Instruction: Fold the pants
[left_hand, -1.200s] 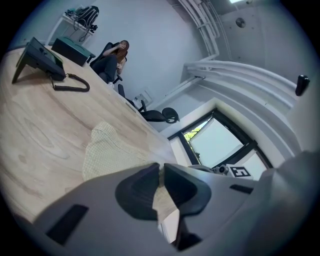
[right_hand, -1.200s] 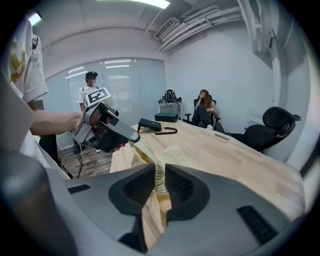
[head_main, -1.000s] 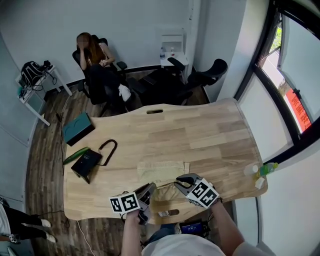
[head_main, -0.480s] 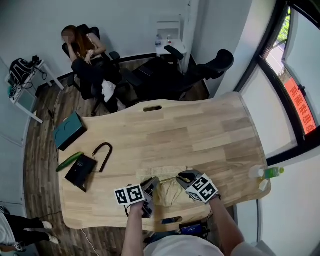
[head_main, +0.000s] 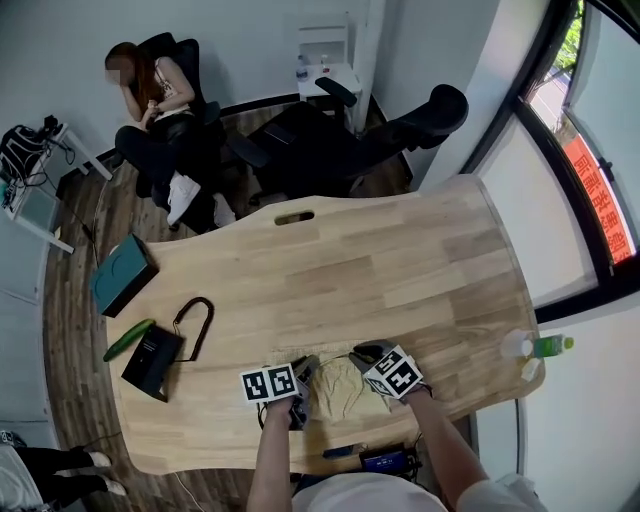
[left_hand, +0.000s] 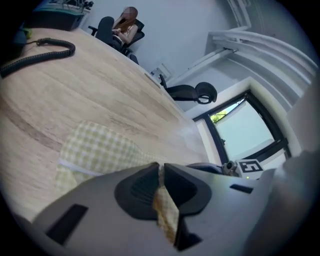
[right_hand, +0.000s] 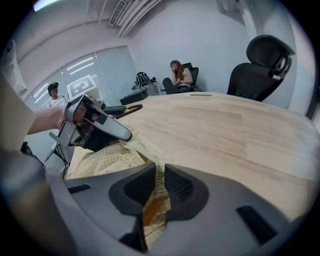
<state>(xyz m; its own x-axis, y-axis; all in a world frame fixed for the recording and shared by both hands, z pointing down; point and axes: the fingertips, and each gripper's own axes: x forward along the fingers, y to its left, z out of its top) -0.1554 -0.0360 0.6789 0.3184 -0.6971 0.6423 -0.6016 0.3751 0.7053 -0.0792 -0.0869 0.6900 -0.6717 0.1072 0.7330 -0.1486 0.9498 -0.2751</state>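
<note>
Pants (head_main: 340, 386): pale yellow check, bunched in a small heap at the 6 o'clock edge of the table (head_main: 400, 260), right in front of the operator. The middle lies on the wood and both sides are pinched up.

Left gripper (left_hand: 161, 170): on the heap's 9 o'clock side in the head view. Jaws nearly together, clamped on a thin strip of the check fabric, which hangs out between the pads. In its own view the rest of the pants lie on the table at 10 o'clock from the jaws, with a white band across them.

Right gripper (right_hand: 160, 172): on the heap's 2 o'clock side in the head view. Jaws narrow, gripping a fold of the same fabric. In its own view the cloth runs from the jaws toward 10 o'clock, where the left gripper's tip is on it.

Rest of the table, head view:
- black pouch (head_main: 150, 362) at 9 o'clock from the pants
- black cable (head_main: 195, 320) looped just beside it at 1 o'clock
- green item (head_main: 128, 339) touching the pouch's 10 o'clock corner
- teal box (head_main: 122, 275) overhanging the 9 o'clock edge
- bottle (head_main: 537, 346) at the 4 o'clock corner

Off the table: black chairs (head_main: 440, 105) at 12 o'clock, seated person (head_main: 150, 85) at 11 o'clock.
</note>
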